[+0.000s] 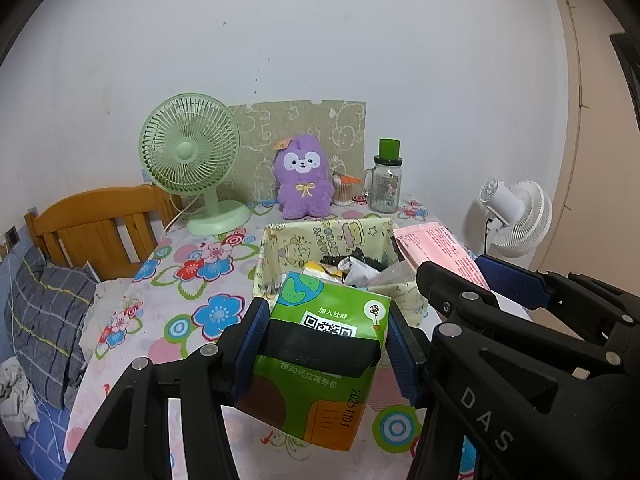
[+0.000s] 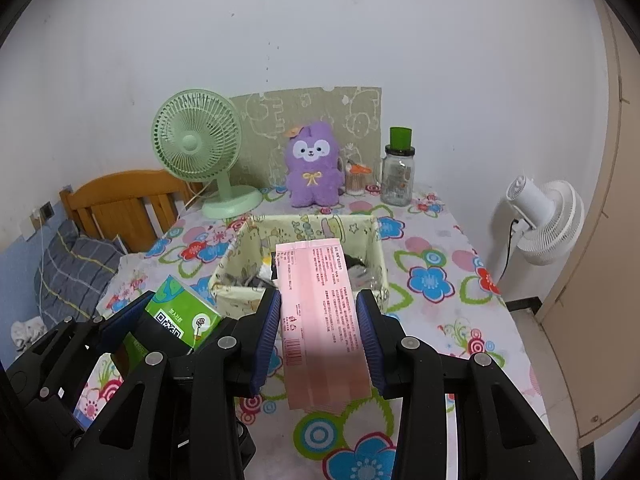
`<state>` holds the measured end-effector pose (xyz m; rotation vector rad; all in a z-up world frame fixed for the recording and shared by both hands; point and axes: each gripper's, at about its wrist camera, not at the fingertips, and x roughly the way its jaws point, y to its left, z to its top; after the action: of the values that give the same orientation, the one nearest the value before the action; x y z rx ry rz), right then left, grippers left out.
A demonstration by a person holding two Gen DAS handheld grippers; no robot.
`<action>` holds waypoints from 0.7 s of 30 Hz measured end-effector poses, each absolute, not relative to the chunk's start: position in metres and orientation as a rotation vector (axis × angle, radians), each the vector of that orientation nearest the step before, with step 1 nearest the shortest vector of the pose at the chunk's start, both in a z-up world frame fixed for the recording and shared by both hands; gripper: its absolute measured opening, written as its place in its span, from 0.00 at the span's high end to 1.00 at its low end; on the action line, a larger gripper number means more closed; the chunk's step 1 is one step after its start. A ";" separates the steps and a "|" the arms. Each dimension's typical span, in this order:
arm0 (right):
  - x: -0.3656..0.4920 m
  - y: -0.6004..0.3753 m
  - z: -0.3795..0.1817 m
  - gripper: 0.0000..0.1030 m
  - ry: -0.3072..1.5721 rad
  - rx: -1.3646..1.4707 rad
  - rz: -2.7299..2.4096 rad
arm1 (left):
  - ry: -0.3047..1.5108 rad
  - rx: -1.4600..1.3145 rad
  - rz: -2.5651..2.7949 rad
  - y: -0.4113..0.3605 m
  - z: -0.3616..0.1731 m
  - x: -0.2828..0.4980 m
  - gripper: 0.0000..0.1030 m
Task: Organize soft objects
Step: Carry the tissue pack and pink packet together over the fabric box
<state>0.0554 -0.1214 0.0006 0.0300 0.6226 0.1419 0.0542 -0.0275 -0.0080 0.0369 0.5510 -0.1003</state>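
While both tools tilt downward side by side above the floral tablecloth [image 2: 440, 248], the left gripper [image 1: 322, 344] clamps a green tissue pack [image 1: 320, 360] and the right gripper [image 2: 320, 332] clamps a pink packet [image 2: 320, 312], both just short of the fabric basket [image 2: 236, 280].

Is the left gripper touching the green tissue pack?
Touching. The left wrist view shows both blue pads of the left gripper pressed against the sides of the green tissue pack, lifted above the table.

Glossy plastic green pack [image 1: 320, 356], matt pink paper packet [image 2: 324, 320], fuzzy purple plush [image 1: 304, 178]
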 end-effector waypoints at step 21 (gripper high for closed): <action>0.105 -0.126 0.005 0.59 0.629 0.025 0.141 | 0.569 0.034 -0.106 -0.033 -0.001 0.101 0.43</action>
<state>0.1053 -0.1257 0.0047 0.0250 0.6287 0.1410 0.1006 -0.0333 -0.0013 0.0345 0.5689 -0.1065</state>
